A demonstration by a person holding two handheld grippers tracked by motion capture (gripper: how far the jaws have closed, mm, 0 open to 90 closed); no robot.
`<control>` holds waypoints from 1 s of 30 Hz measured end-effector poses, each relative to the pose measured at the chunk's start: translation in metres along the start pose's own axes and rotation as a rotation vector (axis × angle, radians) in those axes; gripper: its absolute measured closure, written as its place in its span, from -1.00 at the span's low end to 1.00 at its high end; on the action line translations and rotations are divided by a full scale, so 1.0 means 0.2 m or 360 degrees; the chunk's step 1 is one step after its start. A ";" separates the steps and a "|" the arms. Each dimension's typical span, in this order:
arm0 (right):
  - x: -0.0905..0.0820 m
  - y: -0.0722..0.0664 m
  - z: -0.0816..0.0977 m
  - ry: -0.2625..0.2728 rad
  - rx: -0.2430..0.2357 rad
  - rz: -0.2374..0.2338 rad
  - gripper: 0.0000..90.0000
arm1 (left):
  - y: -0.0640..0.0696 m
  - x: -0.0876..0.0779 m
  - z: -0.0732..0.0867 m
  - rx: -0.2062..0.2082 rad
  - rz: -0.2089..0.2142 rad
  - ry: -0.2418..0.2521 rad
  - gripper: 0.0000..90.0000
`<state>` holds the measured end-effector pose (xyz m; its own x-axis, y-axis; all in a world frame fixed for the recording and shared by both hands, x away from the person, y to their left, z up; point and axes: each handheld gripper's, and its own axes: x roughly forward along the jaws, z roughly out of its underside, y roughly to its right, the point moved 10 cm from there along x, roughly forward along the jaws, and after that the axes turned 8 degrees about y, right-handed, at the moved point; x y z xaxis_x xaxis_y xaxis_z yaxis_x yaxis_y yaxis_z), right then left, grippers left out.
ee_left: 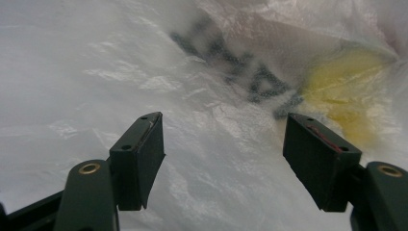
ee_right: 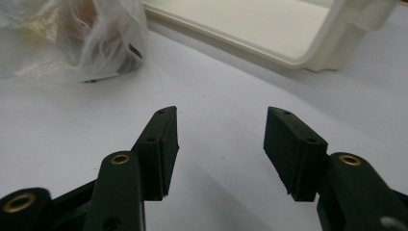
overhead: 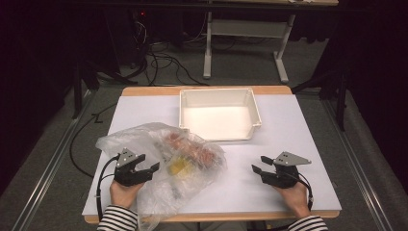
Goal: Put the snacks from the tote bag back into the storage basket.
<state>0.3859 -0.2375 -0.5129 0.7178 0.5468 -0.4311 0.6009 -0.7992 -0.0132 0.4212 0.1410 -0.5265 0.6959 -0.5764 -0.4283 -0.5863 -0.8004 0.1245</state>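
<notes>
While the plastic bag (overhead: 163,163) lies full on the near left of the surface (overhead: 288,125), the white bin (overhead: 220,115) behind it holds nothing, so unpacking seems barely begun. Left gripper (overhead: 144,169) jaws stand released against the bag; right gripper (overhead: 260,171) jaws hang released over bare surface.

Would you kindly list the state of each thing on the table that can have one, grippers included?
plastic bag: crumpled, lying on the table, contents inside, not gripped.
white bin: upright, empty.
left gripper: open, jaws at the bag, nothing clamped.
right gripper: open, over bare table, apart from the bag and bin.
</notes>
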 end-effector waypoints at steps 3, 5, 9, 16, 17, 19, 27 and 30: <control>0.02 -0.04 -0.02 0.0004 -0.0038 0.0005 0.01 | 0.02 0.02 0.00 0.0011 0.0008 -0.0002 -0.29; 0.03 -0.06 -0.03 -0.0011 -0.0073 0.0006 -0.01 | 0.04 0.03 0.00 0.0013 0.0017 -0.0006 -0.29; 0.07 -0.12 -0.05 -0.0008 -0.0072 -0.0047 -0.12 | 0.06 0.04 0.01 0.0014 0.0031 -0.0020 -0.28; 0.15 -0.23 -0.07 -0.0050 -0.0084 -0.0197 -0.15 | 0.06 0.06 0.02 0.0024 0.0021 -0.0025 -0.27; 0.15 -0.23 -0.07 -0.0050 -0.0084 -0.0197 -0.15 | 0.06 0.06 0.02 0.0024 0.0021 -0.0025 -0.27; 0.17 -0.25 -0.07 -0.0056 -0.0079 -0.0228 -0.14 | 0.06 0.06 0.03 0.0029 0.0021 -0.0037 -0.26; 0.20 -0.33 -0.13 -0.0017 -0.0129 -0.0292 -0.08 | 0.09 0.08 0.04 0.0070 0.0050 -0.0034 -0.26; 0.23 -0.35 -0.13 -0.0040 -0.0120 -0.0314 -0.06 | 0.08 0.07 0.04 0.0040 0.0051 -0.0006 -0.26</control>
<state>0.3865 -0.1495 -0.5082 0.5749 0.6838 -0.4493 0.7543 -0.6558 -0.0328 0.4185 0.1204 -0.5381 0.6749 -0.6013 -0.4277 -0.6187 -0.7770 0.1159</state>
